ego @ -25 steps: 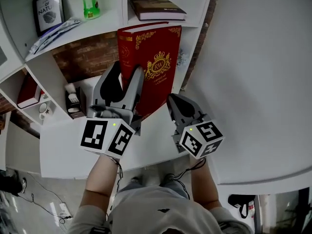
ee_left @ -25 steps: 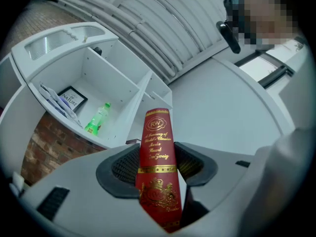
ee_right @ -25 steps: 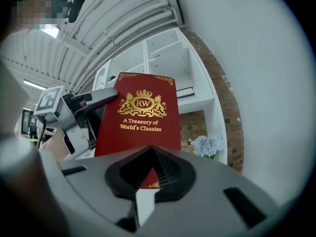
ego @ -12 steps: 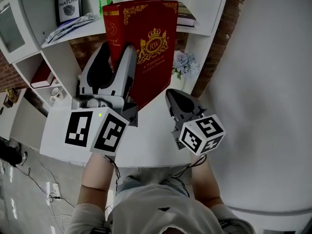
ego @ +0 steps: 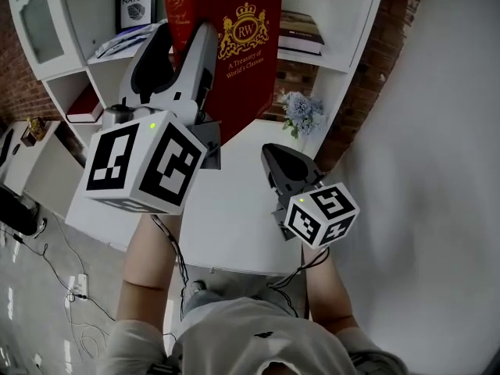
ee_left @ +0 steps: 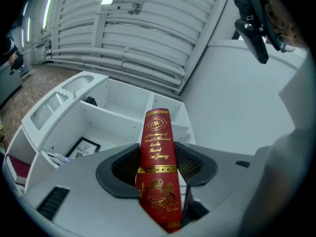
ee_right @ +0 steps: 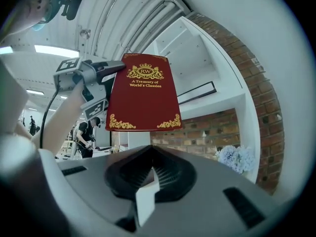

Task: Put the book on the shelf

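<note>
Moved: book (ego: 242, 53) risen, clamped in left gripper (ego: 180, 53)
Right gripper (ego: 275, 156): closed, empty
Left gripper view: spine (ee_left: 157, 147) seen face-on

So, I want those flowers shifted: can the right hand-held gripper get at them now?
Probably yes: the right hand-held gripper is empty, the flowers stand just ahead with nothing between, and the red book is up above. Its jaws are shut, though.

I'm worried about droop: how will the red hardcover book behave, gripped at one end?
Probably stiff: the red book stands flat and unbent above the left gripper. Likely heavyish, being thick. Gripped low across its spine, it may tip.
</note>
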`<state>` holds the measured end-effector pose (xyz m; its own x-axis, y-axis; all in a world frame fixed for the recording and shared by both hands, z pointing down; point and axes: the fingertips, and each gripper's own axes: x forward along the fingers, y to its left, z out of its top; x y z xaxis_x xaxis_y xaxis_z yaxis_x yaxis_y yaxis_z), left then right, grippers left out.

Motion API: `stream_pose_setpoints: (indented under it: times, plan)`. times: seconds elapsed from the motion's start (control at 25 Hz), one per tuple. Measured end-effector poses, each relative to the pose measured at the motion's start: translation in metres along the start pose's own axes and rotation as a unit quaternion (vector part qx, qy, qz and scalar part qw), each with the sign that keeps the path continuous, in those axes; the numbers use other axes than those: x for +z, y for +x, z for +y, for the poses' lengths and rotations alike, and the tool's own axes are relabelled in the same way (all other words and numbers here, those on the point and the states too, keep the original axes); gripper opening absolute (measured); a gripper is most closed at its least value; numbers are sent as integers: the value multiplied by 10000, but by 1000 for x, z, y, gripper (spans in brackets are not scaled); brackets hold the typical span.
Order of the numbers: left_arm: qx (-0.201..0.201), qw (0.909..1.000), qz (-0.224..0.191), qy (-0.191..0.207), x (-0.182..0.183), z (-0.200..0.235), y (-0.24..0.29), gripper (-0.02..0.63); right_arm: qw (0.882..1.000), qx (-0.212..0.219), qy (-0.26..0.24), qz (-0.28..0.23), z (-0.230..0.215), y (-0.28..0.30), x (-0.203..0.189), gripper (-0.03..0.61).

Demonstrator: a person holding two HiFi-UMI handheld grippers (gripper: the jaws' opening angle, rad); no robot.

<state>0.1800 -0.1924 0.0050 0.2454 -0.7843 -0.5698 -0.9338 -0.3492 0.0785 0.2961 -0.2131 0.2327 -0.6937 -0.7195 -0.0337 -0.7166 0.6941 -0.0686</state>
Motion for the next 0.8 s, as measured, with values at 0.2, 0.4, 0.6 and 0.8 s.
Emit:
stream_pose_setpoints:
  times: [0.2,0.4,0.6,0.8]
  plan:
    - [151,9997,-114,177,3,-4,6,223,9997,197,-132,27,-5,4,0,11]
    - [253,9990,-210,297,16,-6,21,222,9993,324,-178,26,-12,7,8,11]
    - [348,9969,-378,592,39,-9,42,223,9992,377,-143,-11,-20,9,15,11]
    - [473,9944,-528,784,57,-8,57,224,9992,377,-148,-72,-27,9,21,12]
